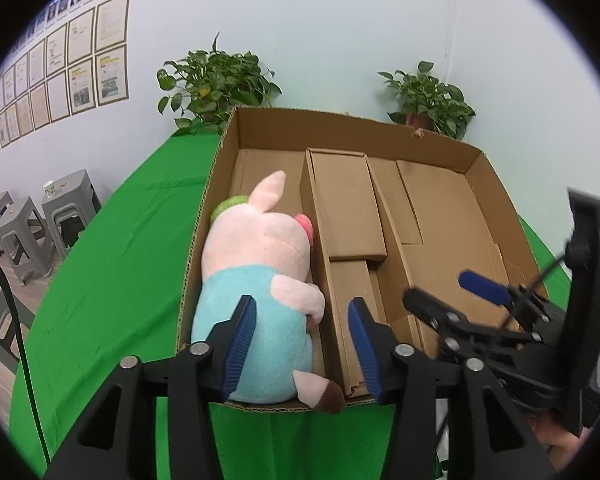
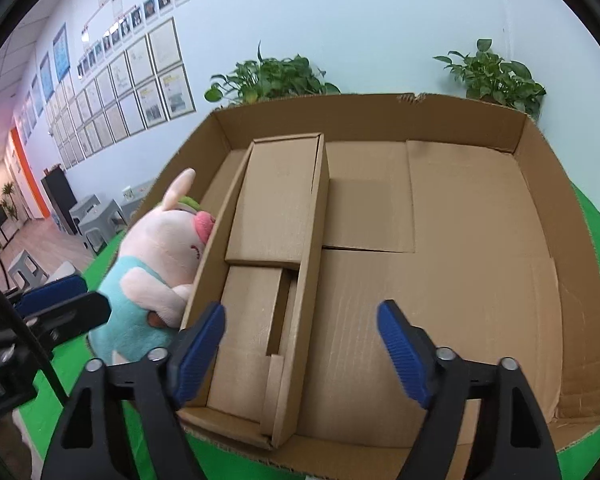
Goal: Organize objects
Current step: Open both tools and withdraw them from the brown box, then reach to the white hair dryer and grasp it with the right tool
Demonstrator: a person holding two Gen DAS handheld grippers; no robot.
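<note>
The left gripper [image 1: 302, 344] hangs over the near end of the cardboard box [image 1: 496, 204], its blue pads apart; the plush pig [image 1: 260, 280] lies just ahead and partly under the left pad, though whether that pad brushes the teal body is hard to tell. The right gripper [image 2: 300, 354] stands wider open, with nothing between its jaws but the box floor below.

The pig fills the narrow compartment at the box's left wall, ahead of the left gripper, head away, one brown-tipped foot poking over the near rim. It is pale pink with a teal shirt and a rosy snout (a green patch shows behind its head). Its face is turned from view. A long cardboard divider [image 2: 300, 280] separates it from the right gripper's side. A green cloth [image 1: 112, 280] covers the table beneath.
</note>
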